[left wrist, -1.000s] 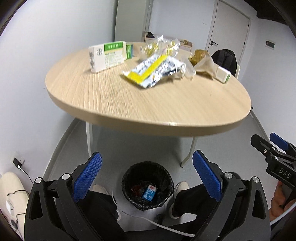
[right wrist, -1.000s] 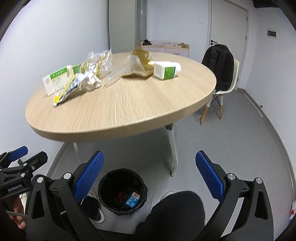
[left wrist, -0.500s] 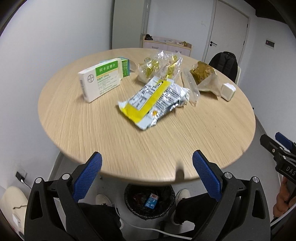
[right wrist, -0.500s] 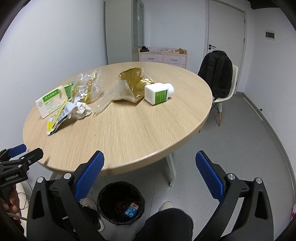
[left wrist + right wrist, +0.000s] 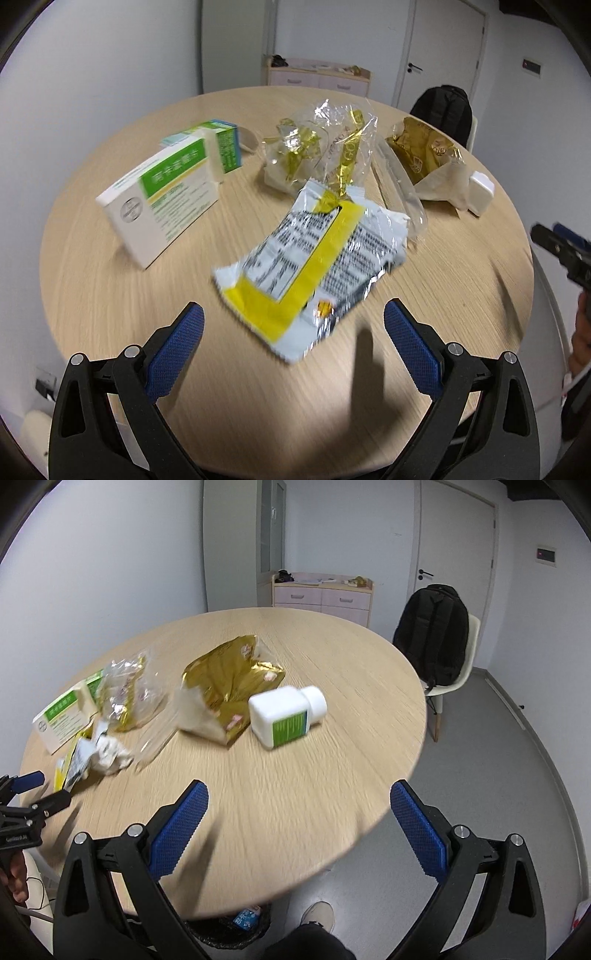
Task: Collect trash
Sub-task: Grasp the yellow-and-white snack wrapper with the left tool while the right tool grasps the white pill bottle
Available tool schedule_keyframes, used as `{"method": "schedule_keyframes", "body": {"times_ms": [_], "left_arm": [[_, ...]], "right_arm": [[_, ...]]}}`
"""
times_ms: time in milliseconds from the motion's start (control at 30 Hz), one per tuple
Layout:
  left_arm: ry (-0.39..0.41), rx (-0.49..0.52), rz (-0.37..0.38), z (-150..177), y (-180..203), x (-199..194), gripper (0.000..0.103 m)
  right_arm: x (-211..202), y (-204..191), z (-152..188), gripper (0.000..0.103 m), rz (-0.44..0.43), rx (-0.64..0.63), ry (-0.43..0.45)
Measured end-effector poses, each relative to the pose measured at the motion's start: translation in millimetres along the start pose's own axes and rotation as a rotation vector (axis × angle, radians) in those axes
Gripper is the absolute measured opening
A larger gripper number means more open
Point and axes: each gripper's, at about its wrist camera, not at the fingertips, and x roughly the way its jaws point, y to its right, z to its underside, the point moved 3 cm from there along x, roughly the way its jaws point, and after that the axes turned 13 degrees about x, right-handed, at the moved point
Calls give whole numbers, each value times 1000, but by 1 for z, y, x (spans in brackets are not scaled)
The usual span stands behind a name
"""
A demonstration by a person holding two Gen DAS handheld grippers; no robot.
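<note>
Both grippers hover over the round counter (image 5: 110,302), nothing held. Left gripper (image 5: 293,334): jaws wide open, aimed at the silver-and-yellow snack wrapper (image 5: 314,258), which lies flat just ahead of its tips. Right gripper (image 5: 299,812): jaws wide open too, empty, pointing at the white pill bottle (image 5: 286,716) on its side w/ a green label.

Using the snack wrapper as landmark: white-and-green medicine box (image 5: 162,199) stands tilted to its left, a smaller green box (image 5: 225,147) behind that; crinkled clear-and-gold cellophane bag (image 5: 325,147) just behind the wrapper, touching its far edge; gold foil pouch (image 5: 421,155) farther right. Trash bin (image 5: 236,928) is mostly hidden under the counter's near edge, below the right gripper.

Risks, as I judge them: wrapper is thin, flat, slick, so jaws may close on air or skate it across the wood. Cellophane overlaps the far end, so a pull could drag it along. Bottle is round-ish, could roll off the edge if nudged. Bin is out of sight from above, so a blind drop may miss.

Writing: the box shows a round Bayer-type cross logo, probably; green band has Chinese characters, too blurred to read. Wrapper print unreadable. Cellophane has gold lettering, illegible.
</note>
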Motion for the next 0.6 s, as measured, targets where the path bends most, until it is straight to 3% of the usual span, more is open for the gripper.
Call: {"method": "schedule_keyframes", "body": {"times_ms": [333,600], "left_arm": [[-41,103,51,-30,-1,28,93],[-71,130,85,-41,-2,41,78]], "right_arm": [[56,-14,-38,93,-36,-76,-67],[88,-25,-52,89,-48,-134,-127]]}}
